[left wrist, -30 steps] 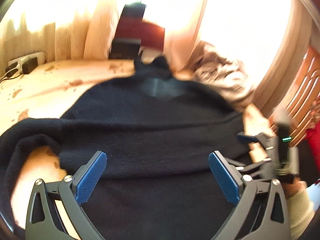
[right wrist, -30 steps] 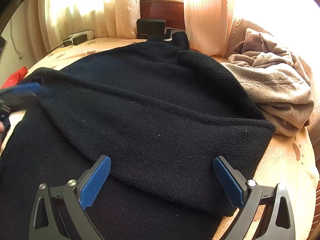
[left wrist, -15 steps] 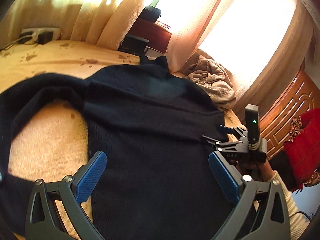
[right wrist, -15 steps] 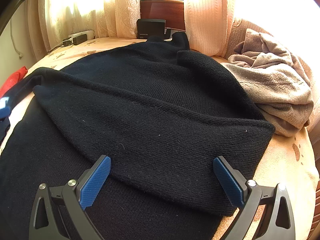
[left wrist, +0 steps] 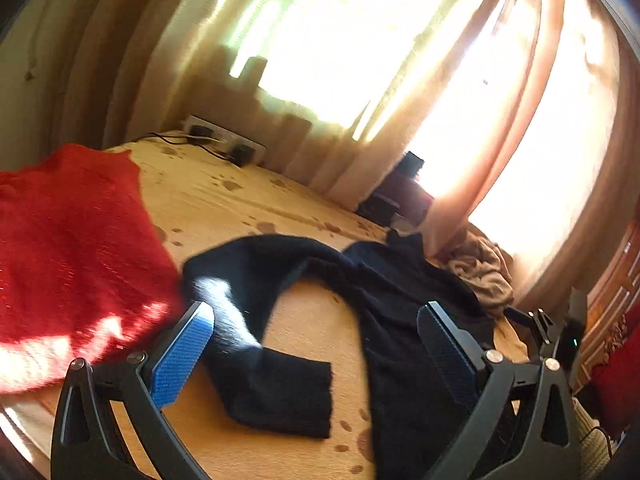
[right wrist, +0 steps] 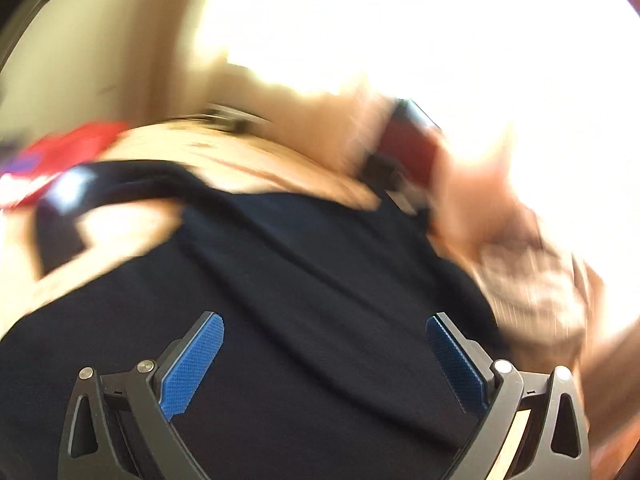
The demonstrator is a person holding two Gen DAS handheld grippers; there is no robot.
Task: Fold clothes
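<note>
Looking along my left tongs, I see their blue pads spread wide and pinching nothing, hovering above a bed covered in a tan sheet with small brown prints. Directly between and just beyond the pads lies the loose sleeve of a black sweater, its cuff end nearest me and square-cut. The sleeve's long axis runs away from the tongs, arches up and bends right to join the sweater's body, which lies to the right side of this view. Close on the left rests a red knitted garment, touching or nearly touching the sleeve's bend.

My right tongs are also spread and empty, poised over the sweater's body, which fills the lower half of that blurred view; the sleeve sits far off to its left. In the left view the right tool shows at the far right edge.

I judge the left tongs the nearer to the sleeve, so bringing it across the body would fall to them.

Farther off, a crumpled beige garment sits beyond the sweater, a power strip lies by the bed's far edge, and sunlit curtains glow behind.
</note>
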